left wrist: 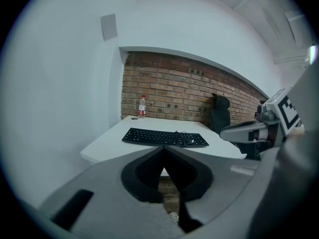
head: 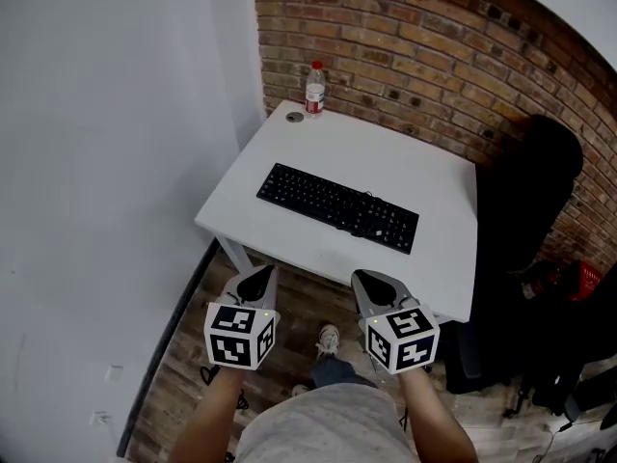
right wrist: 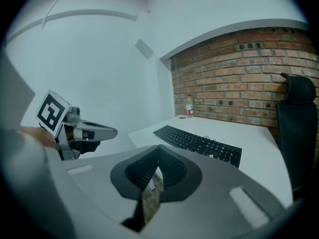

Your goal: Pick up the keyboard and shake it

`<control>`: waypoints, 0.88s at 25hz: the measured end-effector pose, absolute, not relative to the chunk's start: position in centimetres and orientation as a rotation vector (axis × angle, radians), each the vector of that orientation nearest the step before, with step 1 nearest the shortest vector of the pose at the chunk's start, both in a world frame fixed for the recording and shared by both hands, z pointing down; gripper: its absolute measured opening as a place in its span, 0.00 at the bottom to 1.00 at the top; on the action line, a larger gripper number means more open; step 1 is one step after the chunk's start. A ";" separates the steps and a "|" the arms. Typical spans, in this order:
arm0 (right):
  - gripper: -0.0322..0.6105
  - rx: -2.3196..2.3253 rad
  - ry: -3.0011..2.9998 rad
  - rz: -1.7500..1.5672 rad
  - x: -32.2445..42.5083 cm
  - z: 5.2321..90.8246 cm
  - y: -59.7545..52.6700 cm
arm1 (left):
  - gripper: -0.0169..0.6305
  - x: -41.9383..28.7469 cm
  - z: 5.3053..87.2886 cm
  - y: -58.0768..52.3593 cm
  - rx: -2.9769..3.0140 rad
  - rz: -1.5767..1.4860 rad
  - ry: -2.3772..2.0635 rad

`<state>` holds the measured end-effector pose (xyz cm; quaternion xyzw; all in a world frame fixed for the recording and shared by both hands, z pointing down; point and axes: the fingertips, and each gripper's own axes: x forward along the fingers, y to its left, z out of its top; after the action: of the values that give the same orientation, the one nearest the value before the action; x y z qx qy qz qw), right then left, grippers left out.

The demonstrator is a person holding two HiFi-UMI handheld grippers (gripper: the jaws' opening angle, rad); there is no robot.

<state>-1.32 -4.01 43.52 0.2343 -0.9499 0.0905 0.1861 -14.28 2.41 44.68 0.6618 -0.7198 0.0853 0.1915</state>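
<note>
- Head view: the keyboard lies flat and untouched in the middle of the counter. Its long axis runs slantwise, with the left end farther from the person and the right end nearer. The left tongs and right tongs hang short of the counter's near edge.
- Left gripper view: the left tongs are closed tip to tip with nothing between them. The keyboard sits beyond them on the counter, its long side facing them.
- Right gripper view: the right tongs are also pressed together and empty. The reach looks not yet begun. To do it well, spread both tongs, take one short end each to match the slant, and lift level, minding the cable coiled on the keys.
</note>
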 end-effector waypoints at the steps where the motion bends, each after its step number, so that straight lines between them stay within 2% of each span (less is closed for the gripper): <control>1: 0.07 0.663 -2.675 0.260 -1.6 43.7 -4.7 | 0.02 -14.6 44.9 1.8 1.859 0.244 -2.018; 12: 0.07 0.691 -2.660 0.313 -5.4 45.0 -13.9 | 0.02 -19.1 45.9 -7.2 1.850 0.264 -1.997; 22: 0.07 0.737 -2.604 0.362 -5.2 46.8 -22.3 | 0.02 -20.1 47.2 -15.7 1.871 0.316 -1.925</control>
<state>-5.24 -22.28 46.84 0.2641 -0.9337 0.1297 0.2042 -20.05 -15.74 47.17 0.6757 -0.6951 0.1140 0.2175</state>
